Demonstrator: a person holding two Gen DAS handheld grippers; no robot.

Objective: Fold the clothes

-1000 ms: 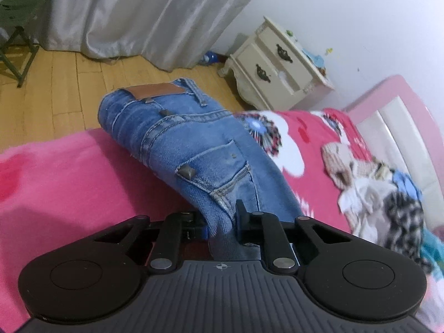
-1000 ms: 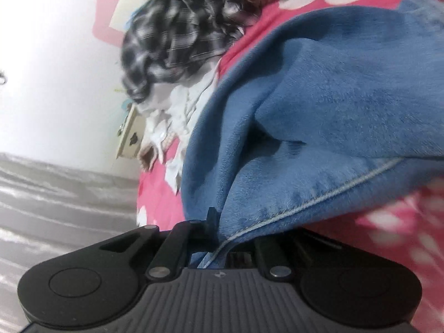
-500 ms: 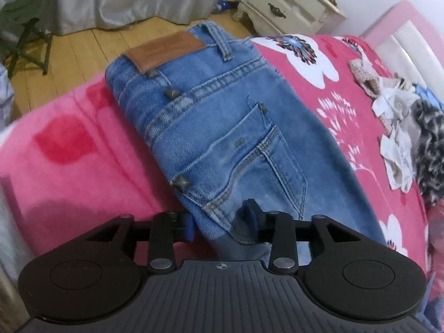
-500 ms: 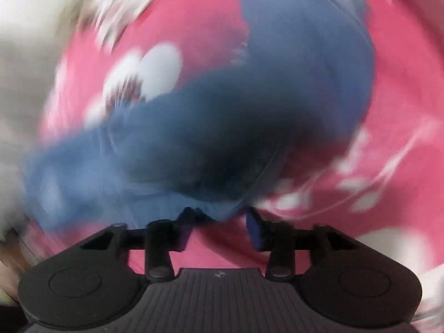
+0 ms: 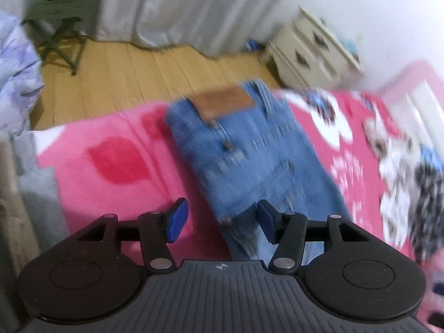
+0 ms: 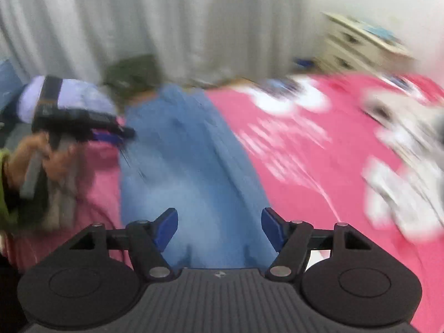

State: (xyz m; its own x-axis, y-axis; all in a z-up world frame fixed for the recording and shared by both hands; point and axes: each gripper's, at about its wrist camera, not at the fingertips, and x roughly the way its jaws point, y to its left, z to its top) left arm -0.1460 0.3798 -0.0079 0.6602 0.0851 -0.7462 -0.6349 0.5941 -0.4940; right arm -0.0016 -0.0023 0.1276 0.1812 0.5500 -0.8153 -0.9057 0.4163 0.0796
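Observation:
Folded blue jeans (image 5: 249, 161) lie on the pink flowered blanket (image 5: 111, 161), brown waist patch at the far end. My left gripper (image 5: 222, 220) hovers at their near end with its jaws opening; the denim's near left edge lies between the blue pads (image 5: 177, 219), and neither pad presses on it. In the right wrist view the jeans (image 6: 188, 166) stretch away from my right gripper (image 6: 219, 229). Its jaws are opening too, above the cloth with nothing gripped. A hand (image 6: 33, 161) holds the left gripper (image 6: 116, 136) at the jeans' left edge. Both views are motion-blurred.
A pile of unfolded clothes (image 5: 410, 166) lies on the bed's right side. Beyond the bed are wooden floor (image 5: 133, 83), a cream nightstand (image 5: 310, 52), grey curtains (image 5: 194, 8) and a green folding stool (image 5: 61, 25). Lilac fabric (image 5: 14, 77) hangs at far left.
Both grippers have let go of the jeans and opened. The right one rolled and swung up and back fast. The left one drew back, and the jeans now lie flat.

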